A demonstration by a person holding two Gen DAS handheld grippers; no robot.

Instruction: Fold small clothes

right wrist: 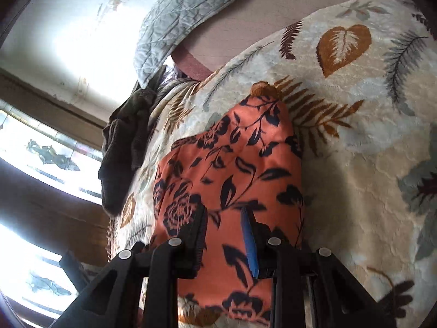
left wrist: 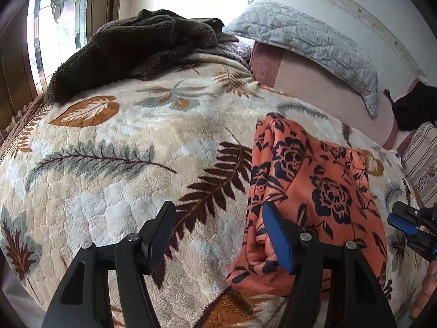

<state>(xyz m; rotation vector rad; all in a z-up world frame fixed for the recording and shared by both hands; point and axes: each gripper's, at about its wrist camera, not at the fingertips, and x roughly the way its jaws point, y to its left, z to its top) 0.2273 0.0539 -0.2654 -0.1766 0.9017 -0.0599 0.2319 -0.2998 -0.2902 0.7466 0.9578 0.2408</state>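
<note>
Two hand-held grippers are seen over a bed covered by a cream plush blanket (left wrist: 114, 142) printed with brown, rust and grey leaves. Nearest, the left hand-held gripper (left wrist: 218, 218) is held with its jaws wide apart; nothing is pinched between them, and its blue pad is placed against the left edge of an orange garment (left wrist: 314, 169) printed with dark navy flowers, folded and laid on the blanket. The right hand-held gripper (right wrist: 224, 218) is set with its jaws narrowly parted above the same garment; whether cloth is pinched cannot be told. Farther off, a dark brown fleece garment (left wrist: 142, 43) is heaped near the window. Beyond, a pale grey quilted pillow (left wrist: 306, 41) is propped against the wall.
</note>
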